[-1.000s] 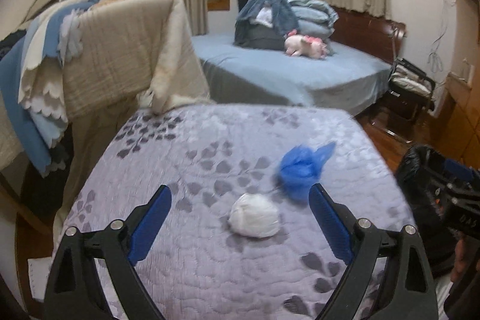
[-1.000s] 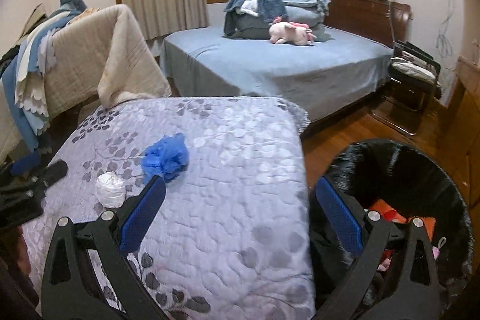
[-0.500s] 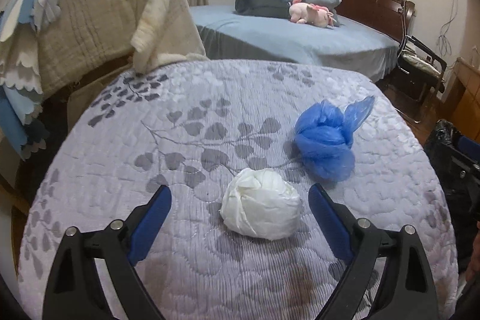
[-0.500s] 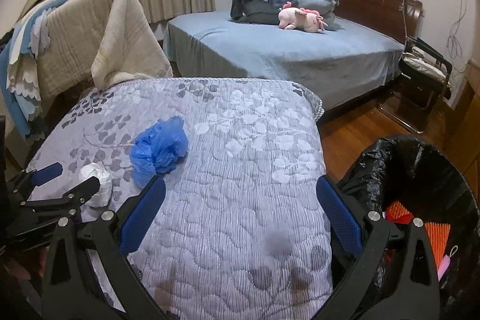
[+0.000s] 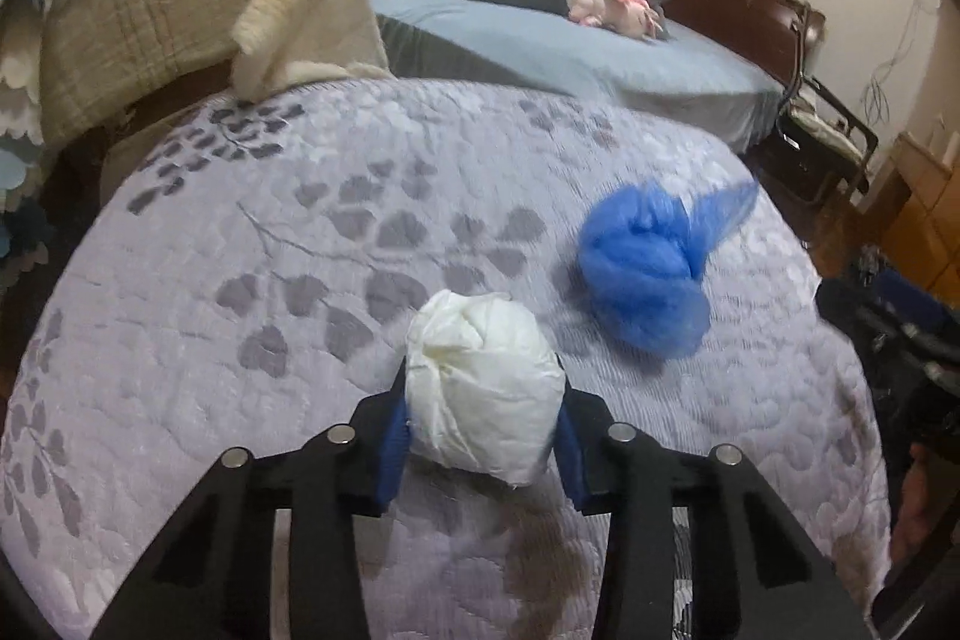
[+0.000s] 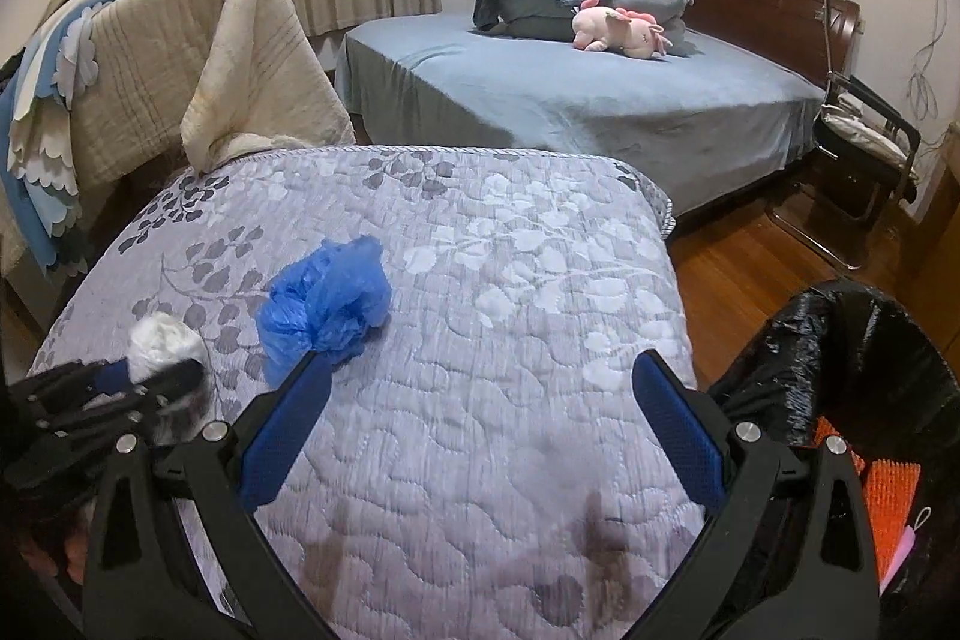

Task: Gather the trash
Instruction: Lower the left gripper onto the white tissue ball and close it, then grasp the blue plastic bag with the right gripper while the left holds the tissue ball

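Lavender leaf-patterned quilt (image 5: 252,340) fills the foreground, a black-lined bin (image 6: 870,376) just right of the spread right gripper (image 6: 480,430). Ahead-right of the left gripper (image 5: 483,430) lies a blue bag wad (image 5: 645,268); its jaws pinch a white wad (image 5: 483,394).

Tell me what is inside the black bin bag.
In the bin bag, orange trash and a pink scrap show at the lower right. The right claw's arm and the bag's folds cover the rest.
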`<control>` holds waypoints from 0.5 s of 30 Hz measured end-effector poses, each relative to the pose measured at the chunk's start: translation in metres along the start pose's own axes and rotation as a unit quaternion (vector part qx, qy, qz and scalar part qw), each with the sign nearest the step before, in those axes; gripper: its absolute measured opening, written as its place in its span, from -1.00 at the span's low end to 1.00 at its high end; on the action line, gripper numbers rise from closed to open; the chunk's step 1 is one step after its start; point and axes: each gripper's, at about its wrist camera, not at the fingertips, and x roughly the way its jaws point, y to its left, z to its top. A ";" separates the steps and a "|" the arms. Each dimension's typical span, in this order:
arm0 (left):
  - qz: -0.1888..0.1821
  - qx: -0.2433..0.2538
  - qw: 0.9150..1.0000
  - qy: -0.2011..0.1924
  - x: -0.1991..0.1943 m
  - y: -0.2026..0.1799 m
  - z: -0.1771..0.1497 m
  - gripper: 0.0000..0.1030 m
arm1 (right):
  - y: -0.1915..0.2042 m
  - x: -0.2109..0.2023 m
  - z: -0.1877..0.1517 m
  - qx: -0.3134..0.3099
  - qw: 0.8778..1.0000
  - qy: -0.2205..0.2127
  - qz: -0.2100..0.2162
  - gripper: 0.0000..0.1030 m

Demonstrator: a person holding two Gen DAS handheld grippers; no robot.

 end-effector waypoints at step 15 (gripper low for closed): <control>0.067 -0.023 0.997 -0.037 -0.002 0.056 0.035 -0.22 | 0.057 0.051 0.023 -0.011 1.000 0.006 0.018 0.90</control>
